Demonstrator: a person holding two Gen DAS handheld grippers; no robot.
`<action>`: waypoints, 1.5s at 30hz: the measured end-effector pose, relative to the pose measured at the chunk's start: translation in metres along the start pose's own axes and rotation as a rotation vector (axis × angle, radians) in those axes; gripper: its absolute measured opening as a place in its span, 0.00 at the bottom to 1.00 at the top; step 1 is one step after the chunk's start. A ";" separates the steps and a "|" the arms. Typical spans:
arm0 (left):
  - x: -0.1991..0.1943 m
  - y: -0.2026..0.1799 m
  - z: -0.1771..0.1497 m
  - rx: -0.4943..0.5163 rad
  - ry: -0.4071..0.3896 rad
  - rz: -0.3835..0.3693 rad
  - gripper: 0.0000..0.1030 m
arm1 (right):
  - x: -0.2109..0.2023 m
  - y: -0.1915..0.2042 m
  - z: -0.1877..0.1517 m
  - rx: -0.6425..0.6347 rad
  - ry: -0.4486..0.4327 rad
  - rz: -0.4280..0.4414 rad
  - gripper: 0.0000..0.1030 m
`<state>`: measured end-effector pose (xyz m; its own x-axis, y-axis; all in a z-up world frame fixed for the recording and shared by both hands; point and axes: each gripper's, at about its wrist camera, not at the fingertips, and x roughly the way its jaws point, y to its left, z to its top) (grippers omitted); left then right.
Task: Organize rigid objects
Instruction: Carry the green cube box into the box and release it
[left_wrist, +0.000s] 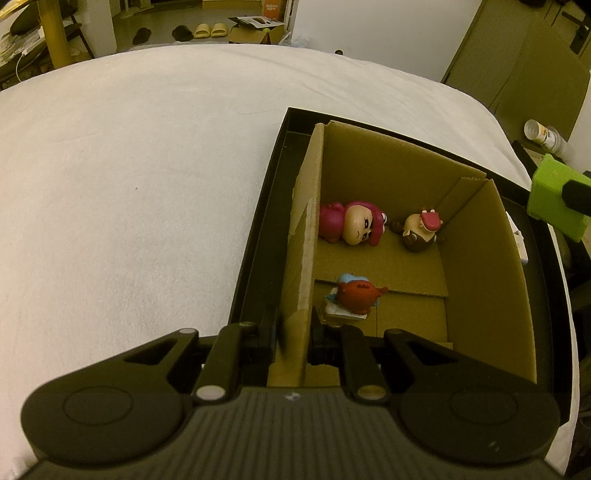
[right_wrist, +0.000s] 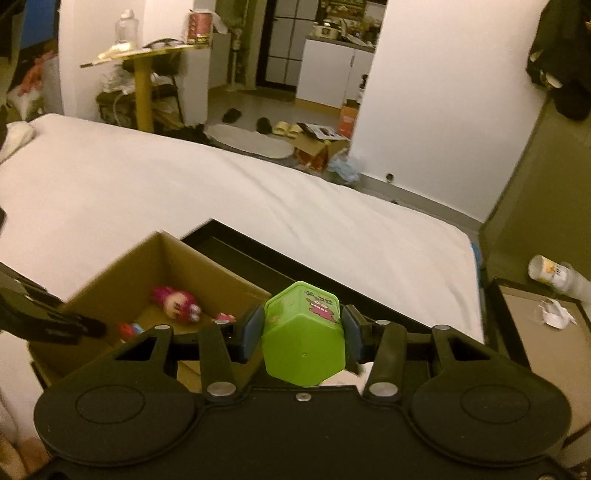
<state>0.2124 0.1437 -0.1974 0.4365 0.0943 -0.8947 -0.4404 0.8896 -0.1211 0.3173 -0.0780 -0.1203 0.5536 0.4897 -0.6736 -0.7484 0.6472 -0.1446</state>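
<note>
I'm pinching the cardboard box's (left_wrist: 480, 266) left wall with my left gripper (left_wrist: 291, 332), three toy figures (left_wrist: 351, 225) lying inside it on the black tray (left_wrist: 255, 236), while my right gripper (right_wrist: 303, 332) is squeezing a green hexagonal container (right_wrist: 303, 343) over the tray's right edge.

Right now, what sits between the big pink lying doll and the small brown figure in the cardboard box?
Nothing: the left wrist view shows only bare box floor between the pink doll and the brown figure in the cardboard box.
</note>
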 end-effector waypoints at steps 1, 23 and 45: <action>0.000 0.000 0.000 0.000 -0.001 0.000 0.13 | 0.000 0.004 0.002 0.002 -0.001 0.012 0.45; 0.000 0.001 -0.001 -0.007 -0.004 -0.011 0.13 | 0.030 0.061 0.011 0.070 0.054 0.196 0.45; 0.001 0.003 -0.001 -0.010 -0.006 -0.016 0.13 | 0.061 0.069 0.006 0.244 0.130 0.289 0.45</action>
<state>0.2102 0.1456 -0.1988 0.4487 0.0825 -0.8899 -0.4408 0.8866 -0.1400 0.3014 0.0004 -0.1672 0.2698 0.6040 -0.7499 -0.7494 0.6208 0.2303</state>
